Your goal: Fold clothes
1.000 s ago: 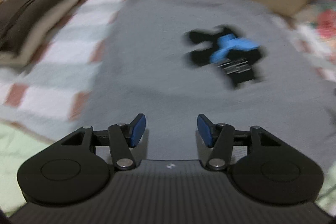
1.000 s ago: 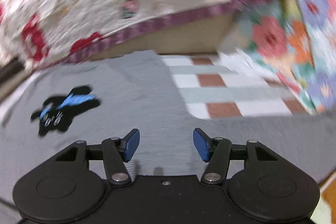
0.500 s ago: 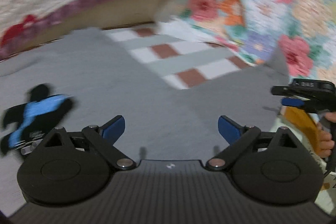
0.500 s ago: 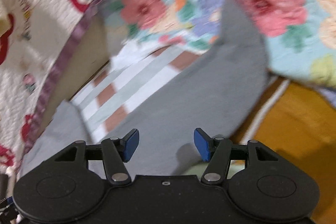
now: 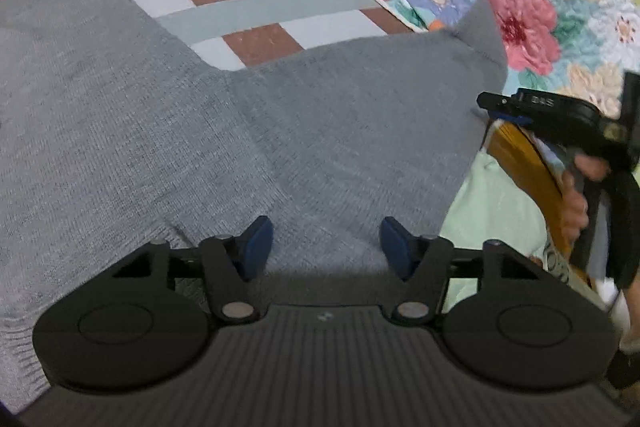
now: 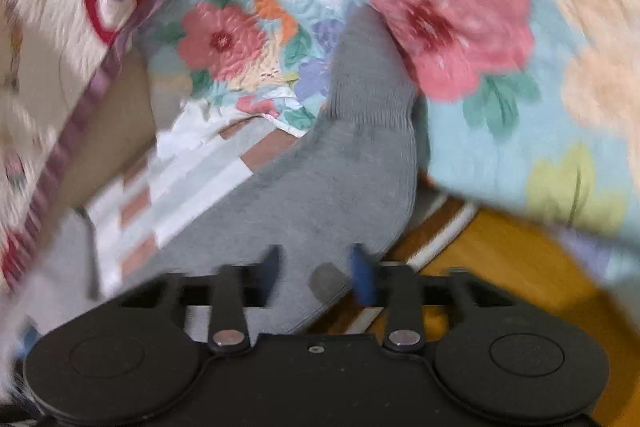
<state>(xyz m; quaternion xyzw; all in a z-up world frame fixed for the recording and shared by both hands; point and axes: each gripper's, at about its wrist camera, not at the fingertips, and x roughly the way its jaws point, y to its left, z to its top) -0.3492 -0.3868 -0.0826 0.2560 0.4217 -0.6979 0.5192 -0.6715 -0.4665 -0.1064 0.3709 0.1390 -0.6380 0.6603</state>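
Grey sweater [image 5: 168, 131] lies spread flat on the bed [image 5: 256, 11], sleeve [image 6: 360, 147] stretched out, unfolded; left gripper [image 5: 320, 247] and right gripper [image 6: 316, 271] both open, empty

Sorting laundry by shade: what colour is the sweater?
Plain grey sweater, clearest in the left wrist view.

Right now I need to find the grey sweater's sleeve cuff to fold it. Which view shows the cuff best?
The right wrist view: the ribbed cuff sits mid-frame against the floral quilt, though blurred. The left wrist view shows the sleeve sharply, but its cuff is small, far off and foreshortened.
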